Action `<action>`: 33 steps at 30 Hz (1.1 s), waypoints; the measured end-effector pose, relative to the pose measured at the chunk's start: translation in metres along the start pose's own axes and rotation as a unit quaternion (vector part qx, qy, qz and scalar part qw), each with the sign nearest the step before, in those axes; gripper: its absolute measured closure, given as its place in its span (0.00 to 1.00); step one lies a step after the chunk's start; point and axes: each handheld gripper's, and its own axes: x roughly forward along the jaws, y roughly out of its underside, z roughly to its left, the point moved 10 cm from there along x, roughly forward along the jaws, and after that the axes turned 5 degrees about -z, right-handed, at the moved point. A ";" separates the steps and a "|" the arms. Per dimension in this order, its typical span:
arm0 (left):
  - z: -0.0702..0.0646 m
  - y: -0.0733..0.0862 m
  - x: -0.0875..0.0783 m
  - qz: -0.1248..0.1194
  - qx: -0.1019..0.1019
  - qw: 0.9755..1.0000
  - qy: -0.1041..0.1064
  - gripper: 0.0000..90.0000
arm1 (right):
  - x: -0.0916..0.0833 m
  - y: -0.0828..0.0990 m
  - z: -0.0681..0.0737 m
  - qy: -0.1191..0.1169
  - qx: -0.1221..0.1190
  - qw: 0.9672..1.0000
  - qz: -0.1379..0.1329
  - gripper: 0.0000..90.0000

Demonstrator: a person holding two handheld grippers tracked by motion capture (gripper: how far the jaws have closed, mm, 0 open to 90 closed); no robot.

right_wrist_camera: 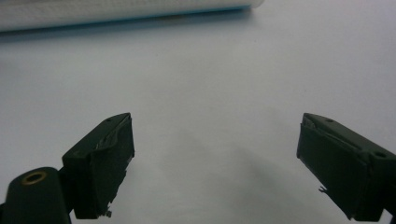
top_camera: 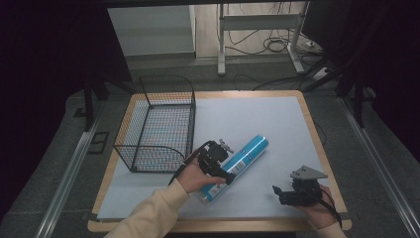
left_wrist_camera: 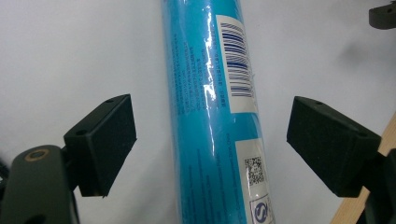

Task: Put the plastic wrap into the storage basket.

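wooden table [top_camera: 317,144], white sheet [top_camera: 257,119] over it, wire basket [top_camera: 158,124] and blue tube [top_camera: 242,157] on sheet

Desk [top_camera: 317,148] carries white sheet [top_camera: 257,119] over most of top. Wire basket [top_camera: 157,124] on desk at far left, partly on sheet. Tube [top_camera: 237,161] lies on sheet right of basket, slanting from near-left to far-right. Left hand-held gripper [top_camera: 216,159] over tube's near half; tube between its spread jaws, not touching either. Right hand-held gripper [top_camera: 285,194] at near right of sheet, apart from tube, jaws spread. Table legs and cables [top_camera: 267,44] on floor behind desk.
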 end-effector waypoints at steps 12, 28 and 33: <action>0.002 -0.004 0.009 0.017 0.003 1.000 0.001 0.17 | 0.000 0.000 0.000 0.000 0.000 1.000 0.001 0.13; -0.003 -0.019 0.025 0.047 0.016 0.999 0.001 0.16 | -0.001 -0.001 0.000 0.000 0.000 1.000 -0.003 0.13; -0.001 -0.018 0.037 0.063 0.012 0.998 -0.002 0.16 | -0.001 -0.001 0.001 -0.002 0.000 1.000 -0.002 0.13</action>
